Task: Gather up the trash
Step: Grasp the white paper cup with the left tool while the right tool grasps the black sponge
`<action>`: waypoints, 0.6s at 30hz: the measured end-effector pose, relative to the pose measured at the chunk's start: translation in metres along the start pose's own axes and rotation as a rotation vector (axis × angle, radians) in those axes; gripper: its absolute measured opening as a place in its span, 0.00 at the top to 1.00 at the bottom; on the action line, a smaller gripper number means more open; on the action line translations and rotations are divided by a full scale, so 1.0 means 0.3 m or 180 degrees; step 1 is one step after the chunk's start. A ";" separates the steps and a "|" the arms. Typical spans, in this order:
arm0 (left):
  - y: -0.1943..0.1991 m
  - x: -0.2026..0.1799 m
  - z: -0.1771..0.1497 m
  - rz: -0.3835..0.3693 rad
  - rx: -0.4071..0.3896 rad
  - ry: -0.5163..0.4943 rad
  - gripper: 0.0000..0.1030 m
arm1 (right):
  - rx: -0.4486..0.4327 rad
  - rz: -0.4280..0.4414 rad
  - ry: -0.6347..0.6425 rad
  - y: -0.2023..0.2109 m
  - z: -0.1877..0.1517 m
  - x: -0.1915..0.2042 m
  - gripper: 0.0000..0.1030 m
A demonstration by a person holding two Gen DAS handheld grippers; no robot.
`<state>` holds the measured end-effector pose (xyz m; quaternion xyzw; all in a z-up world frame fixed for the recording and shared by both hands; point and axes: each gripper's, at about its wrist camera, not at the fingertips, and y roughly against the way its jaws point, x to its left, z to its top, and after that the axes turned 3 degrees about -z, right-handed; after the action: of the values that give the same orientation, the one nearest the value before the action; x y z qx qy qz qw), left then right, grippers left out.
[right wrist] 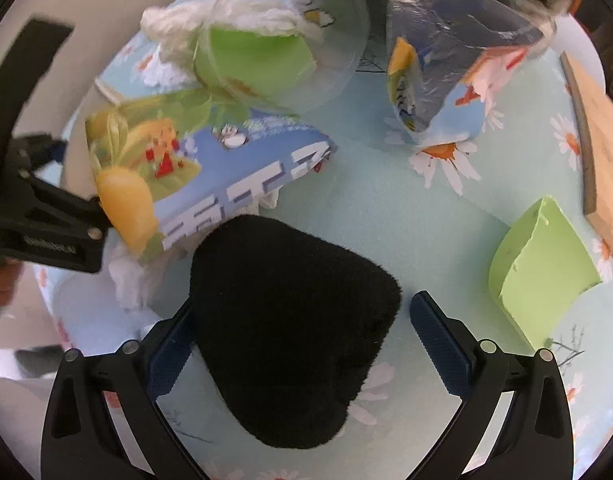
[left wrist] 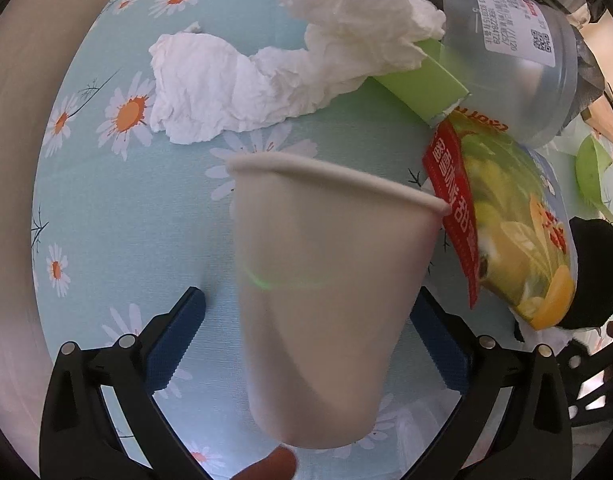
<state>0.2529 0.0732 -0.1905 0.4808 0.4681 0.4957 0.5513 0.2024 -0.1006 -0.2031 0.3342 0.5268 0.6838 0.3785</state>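
In the left wrist view a white paper cup (left wrist: 326, 292) stands between the fingers of my left gripper (left wrist: 312, 344); the jaws are wide and there is a gap at the left pad (left wrist: 178, 340). Beyond it lie crumpled white tissue (left wrist: 242, 80), a green carton (left wrist: 422, 84), a clear plastic cup (left wrist: 518, 60) and a colourful snack bag (left wrist: 506, 232). In the right wrist view a black fuzzy object (right wrist: 290, 328) sits between the open fingers of my right gripper (right wrist: 302, 340). The snack bag (right wrist: 210, 168) and clear cup (right wrist: 282, 40) lie behind it.
The table has a light blue daisy-print cloth (right wrist: 386, 220). A green carton piece (right wrist: 542, 268) lies at the right, a wooden board (right wrist: 602, 152) at the far right, and a crumpled foil bag (right wrist: 450, 64) at the back. The left gripper's body (right wrist: 30, 216) shows at the left edge.
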 end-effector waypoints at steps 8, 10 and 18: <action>-0.013 -0.035 -0.039 -0.0013 -0.0051 0.0005 0.04 | -0.0049 -0.0253 0.0248 -0.024 -0.003 0.039 0.06; -0.023 -0.022 -0.044 -0.0013 -0.0065 -0.0005 0.04 | -0.0107 -0.0247 0.0230 -0.024 -0.015 0.045 0.06; 0.066 -0.013 -0.107 -0.0051 -0.0078 -0.0141 0.34 | -0.0276 -0.0043 -0.0015 0.035 -0.072 -0.038 0.30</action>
<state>0.2187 0.0722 -0.1737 0.4812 0.4535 0.4862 0.5713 0.1877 -0.1222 -0.1985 0.3155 0.4980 0.7026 0.3985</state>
